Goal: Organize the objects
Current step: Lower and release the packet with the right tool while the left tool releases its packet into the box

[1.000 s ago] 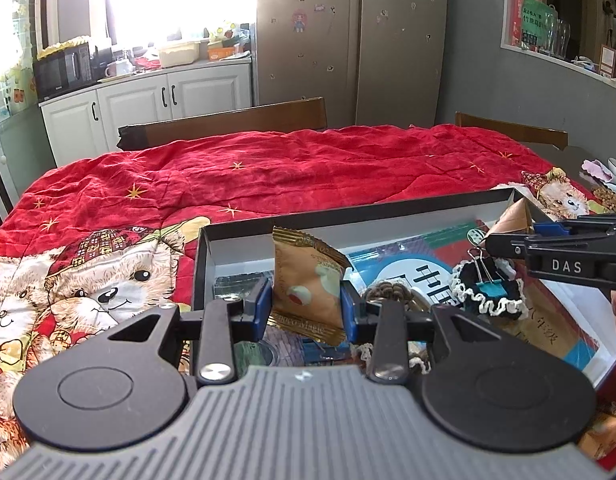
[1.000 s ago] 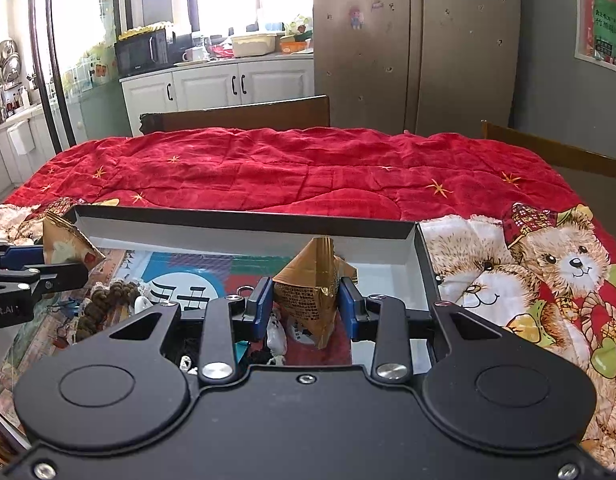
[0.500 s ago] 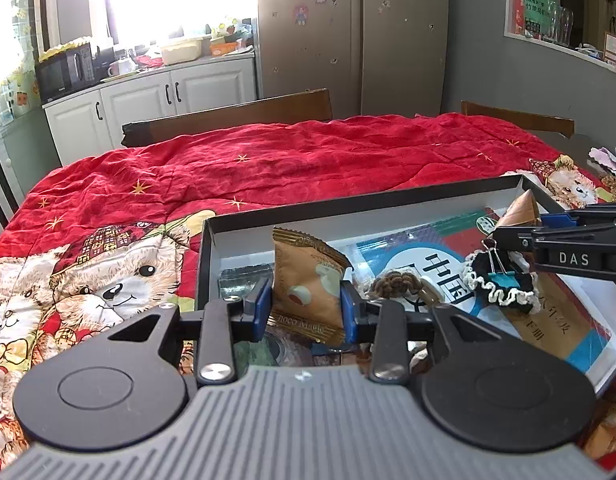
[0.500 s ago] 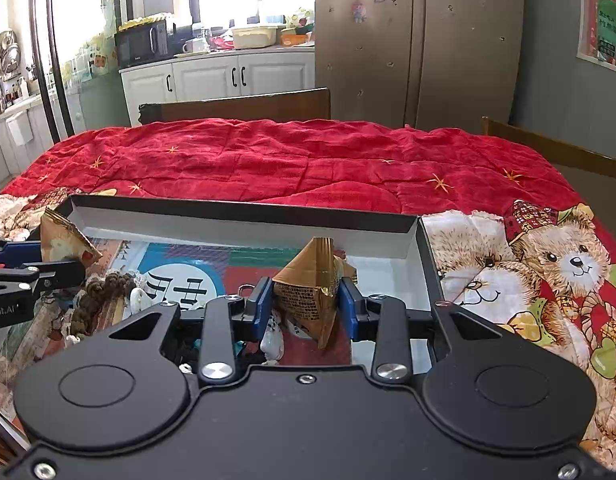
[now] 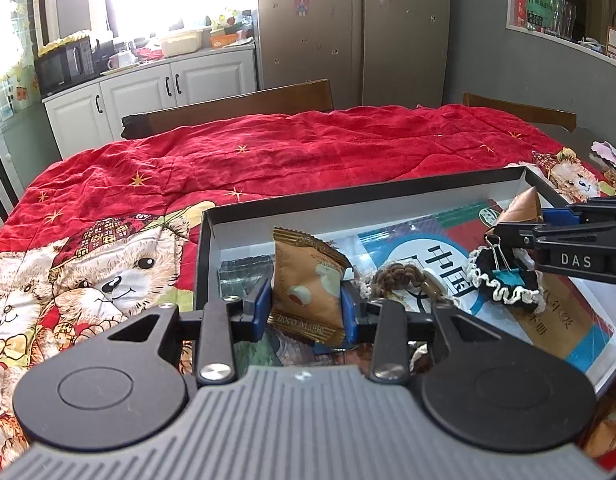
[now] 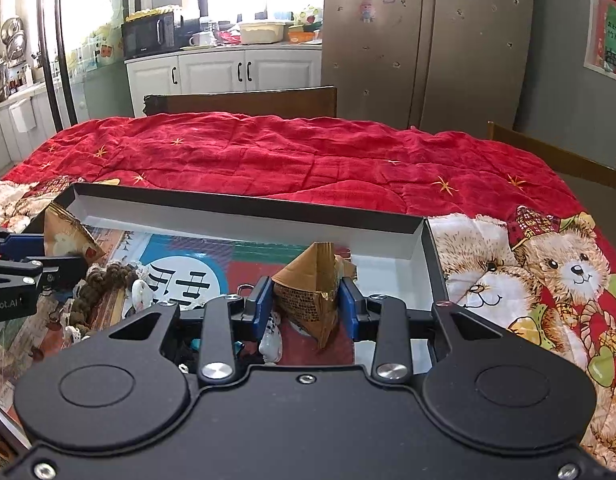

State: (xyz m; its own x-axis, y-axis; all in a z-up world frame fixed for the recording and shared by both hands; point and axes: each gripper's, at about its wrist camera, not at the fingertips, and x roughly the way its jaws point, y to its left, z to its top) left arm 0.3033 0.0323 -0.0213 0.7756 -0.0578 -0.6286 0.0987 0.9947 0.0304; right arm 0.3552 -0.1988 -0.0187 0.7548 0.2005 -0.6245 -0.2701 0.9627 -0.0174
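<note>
The left tool (image 5: pixel 307 307) pinches an upright brown snack packet (image 5: pixel 308 288) between its blue pads, holding it over the near left corner of a shallow black box (image 5: pixel 347 200) with white inner walls. The right tool (image 6: pixel 306 307) is pressed onto a second brown packet (image 6: pixel 311 292), crumpled into a peak, held above the right end of the same box. The box rests on a table covered by a red quilt (image 5: pixel 288 152) printed with teddy bears. Inside the box lie a colourful printed sheet (image 5: pixel 447 264), a brown beaded bracelet (image 5: pixel 395 276), and a black scrunchie with white trim (image 5: pixel 503 284) with a teal binder clip (image 5: pixel 505 274) on top of it. White kitchen cabinets (image 6: pixel 228 72) stand behind the table.
</note>
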